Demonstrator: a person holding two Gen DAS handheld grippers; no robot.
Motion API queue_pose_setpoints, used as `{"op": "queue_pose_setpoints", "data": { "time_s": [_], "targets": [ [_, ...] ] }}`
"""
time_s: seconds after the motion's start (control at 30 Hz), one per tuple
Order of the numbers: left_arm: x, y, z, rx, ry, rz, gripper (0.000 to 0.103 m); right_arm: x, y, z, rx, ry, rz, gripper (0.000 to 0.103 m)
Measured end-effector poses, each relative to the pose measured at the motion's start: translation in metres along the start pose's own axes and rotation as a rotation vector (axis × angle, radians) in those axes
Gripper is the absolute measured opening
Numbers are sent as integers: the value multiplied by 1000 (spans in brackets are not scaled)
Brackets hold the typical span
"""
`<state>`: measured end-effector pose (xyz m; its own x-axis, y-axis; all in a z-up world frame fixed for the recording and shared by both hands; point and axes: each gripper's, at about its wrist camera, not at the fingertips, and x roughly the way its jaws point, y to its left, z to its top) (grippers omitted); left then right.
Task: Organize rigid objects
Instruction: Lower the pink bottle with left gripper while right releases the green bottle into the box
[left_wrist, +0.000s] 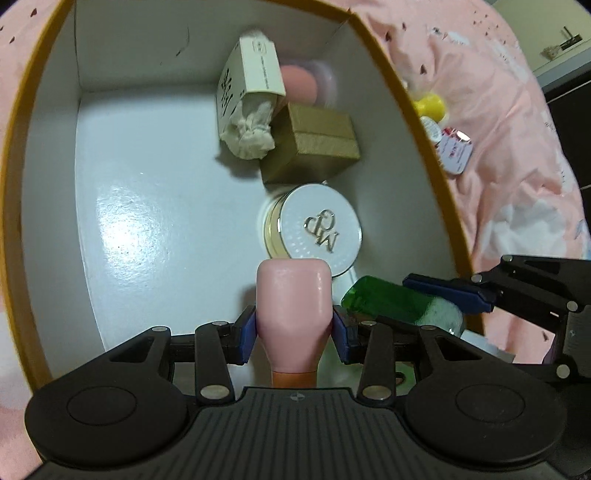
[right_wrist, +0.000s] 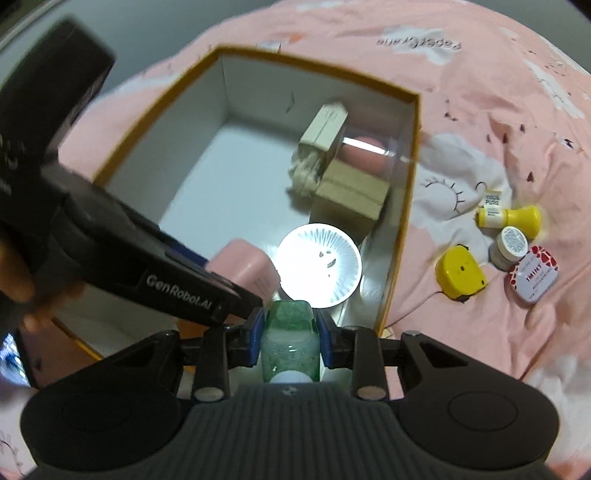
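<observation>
Both tools hang over the box (left_wrist: 388, 66) on the pink bed; the left tool (left_wrist: 293, 328) is clamped on a pink bottle (left_wrist: 293, 295), the right tool (right_wrist: 290, 336) on a green bottle (right_wrist: 290, 332), each just short of the white compact (left_wrist: 319, 227). Judging by the bare floor left of the compact, set the pink bottle there; lower the green one beside the compact, near the box wall; keep the tools from knocking together; release only once each bottle rests.
</observation>
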<state>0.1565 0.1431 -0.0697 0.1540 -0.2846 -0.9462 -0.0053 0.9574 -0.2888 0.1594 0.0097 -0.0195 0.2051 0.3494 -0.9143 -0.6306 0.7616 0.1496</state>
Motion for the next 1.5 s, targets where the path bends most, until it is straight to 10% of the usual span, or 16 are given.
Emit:
{"op": "queue_pose_setpoints", "data": {
  "time_s": [0.47,1.0,1.5],
  "targets": [
    [24,7,7,-69,118,-3,47,0,-5,9,-80,22,-33,29],
    [39,-6,14,-195,165,-78,53,-40,-30,-4,0,-171,-69,30],
    [-25,-61,13,50,-53,36,55,-46,-58,-21,88,-208,-44,31]
  ]
}}
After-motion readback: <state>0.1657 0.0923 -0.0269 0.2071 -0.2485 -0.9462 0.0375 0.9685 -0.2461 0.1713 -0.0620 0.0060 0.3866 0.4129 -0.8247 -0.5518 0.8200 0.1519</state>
